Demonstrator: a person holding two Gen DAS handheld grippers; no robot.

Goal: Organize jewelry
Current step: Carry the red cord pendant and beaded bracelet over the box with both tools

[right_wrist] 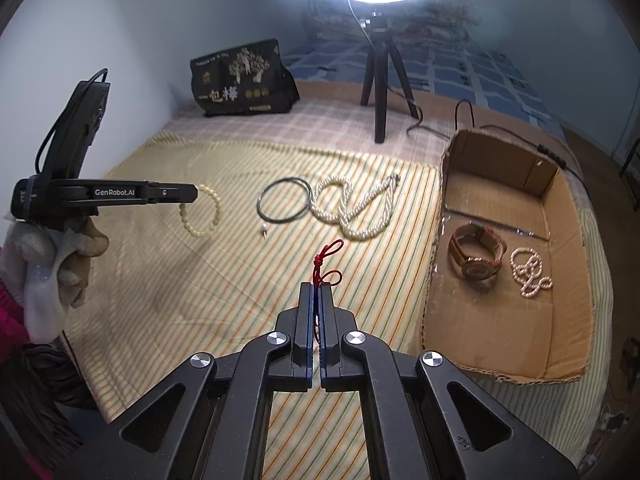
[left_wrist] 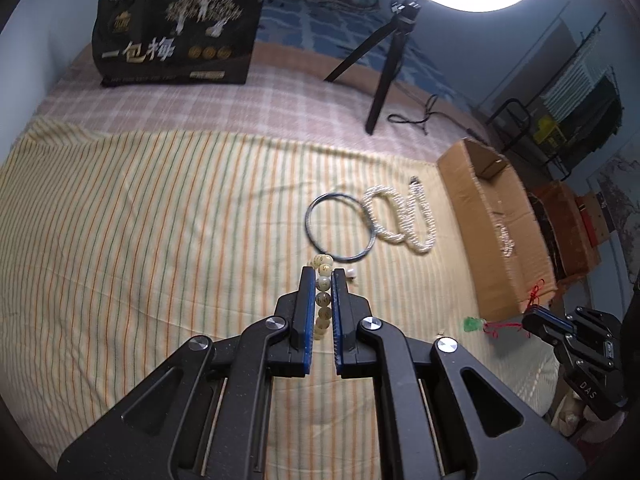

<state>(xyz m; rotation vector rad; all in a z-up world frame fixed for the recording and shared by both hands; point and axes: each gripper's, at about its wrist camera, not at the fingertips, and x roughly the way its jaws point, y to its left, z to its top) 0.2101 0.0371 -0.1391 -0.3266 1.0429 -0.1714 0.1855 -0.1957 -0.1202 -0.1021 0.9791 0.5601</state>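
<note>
My left gripper (left_wrist: 323,276) is shut on a cream bead bracelet (left_wrist: 322,296); in the right wrist view the bracelet (right_wrist: 202,211) hangs from its tip (right_wrist: 192,193) above the striped cloth. My right gripper (right_wrist: 318,286) is shut on a red cord (right_wrist: 326,264); in the left wrist view a green pendant (left_wrist: 473,324) hangs from that cord near the right gripper (left_wrist: 536,318). A dark ring necklace (right_wrist: 282,200) and a long pearl strand (right_wrist: 352,208) lie on the cloth. The cardboard box (right_wrist: 436,240) holds a watch (right_wrist: 476,256) and a small pearl piece (right_wrist: 530,268).
A ring light on a black tripod (right_wrist: 380,92) stands at the back, its cable trailing right. A black printed bag (right_wrist: 244,78) leans on the wall at the back left. A small charm (right_wrist: 264,232) lies on the cloth near the ring necklace.
</note>
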